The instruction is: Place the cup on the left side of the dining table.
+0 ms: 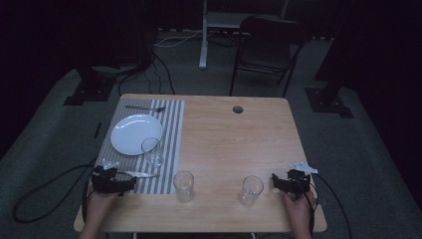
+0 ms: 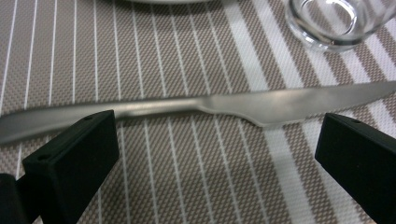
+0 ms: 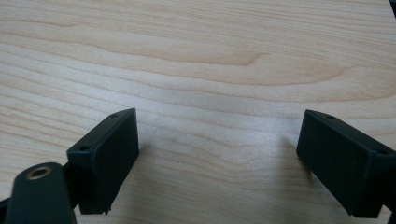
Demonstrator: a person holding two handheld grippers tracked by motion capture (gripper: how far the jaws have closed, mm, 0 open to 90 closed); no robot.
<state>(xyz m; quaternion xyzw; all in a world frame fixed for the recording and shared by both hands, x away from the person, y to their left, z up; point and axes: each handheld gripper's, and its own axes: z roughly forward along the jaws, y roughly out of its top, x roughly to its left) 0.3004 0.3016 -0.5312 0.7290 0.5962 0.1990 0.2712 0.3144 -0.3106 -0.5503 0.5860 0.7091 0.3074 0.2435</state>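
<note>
The left claw (image 2: 215, 154) is held apart just near of the table knife (image 2: 261, 105) on the striped placemat (image 2: 187, 177), likely for a grasp; the right claw (image 3: 219, 161) is spread, empty, over bare wooden surface (image 3: 201, 51) at right

The middle and far right of the table (image 1: 234, 134) lie bare, so a hand could sweep through there freely. Near the front edge two glasses stand apart, one (image 1: 183, 185) by the striped mat (image 1: 171, 129) and one (image 1: 250, 190) further right, with an open lane between them. The left side is crowded (plate (image 1: 135, 133), a third glass (image 1: 152, 151), a fork (image 1: 145, 107) at the back). A knife (image 2: 196, 108) lies crosswise just ahead of the left gripper (image 2: 215, 154), whose jaws are spread wide. The right gripper (image 3: 219, 154), jaws also apart, faces bare wood.
</note>
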